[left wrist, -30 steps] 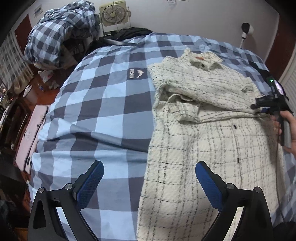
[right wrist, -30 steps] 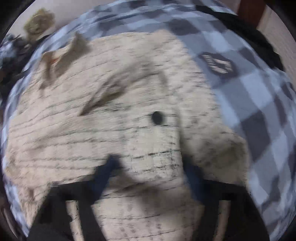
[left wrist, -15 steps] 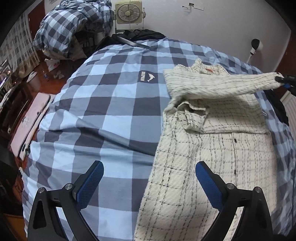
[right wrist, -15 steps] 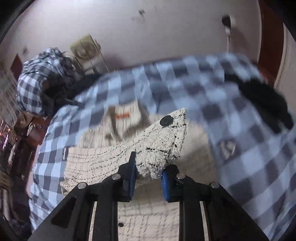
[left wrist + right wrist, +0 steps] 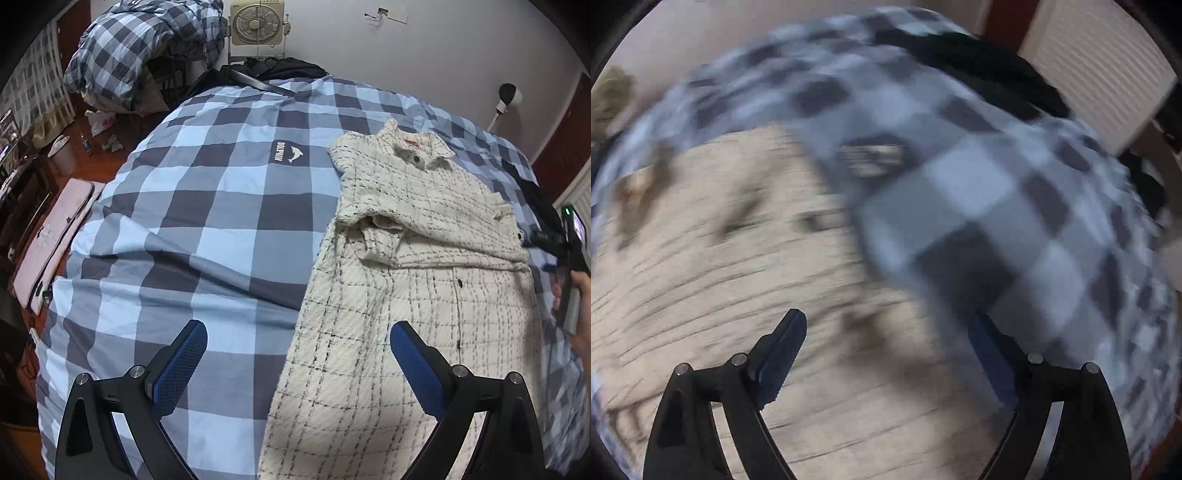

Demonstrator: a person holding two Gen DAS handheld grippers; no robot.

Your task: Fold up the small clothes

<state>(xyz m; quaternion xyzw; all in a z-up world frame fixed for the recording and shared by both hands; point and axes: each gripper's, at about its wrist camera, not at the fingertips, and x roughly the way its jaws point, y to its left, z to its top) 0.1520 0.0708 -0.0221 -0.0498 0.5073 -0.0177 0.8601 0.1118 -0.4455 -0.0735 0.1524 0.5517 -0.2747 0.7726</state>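
Jacket of cream checked tweed lay flat on the bed, its collar toward the wall and one sleeve folded across the chest. It looked thick, soft and floppy, light enough to lift yet likely to sag between holds, so the hem corners nearest the left gripper seemed best. That gripper hovered over the jacket's near edge, fingers wide apart, empty. The right gripper, beside the sleeve cuff, was opening with nothing between its fingers.

Right wrist view motion-blurred throughout, cream jacket smeared, its hem cut off at the frame's bottom edge
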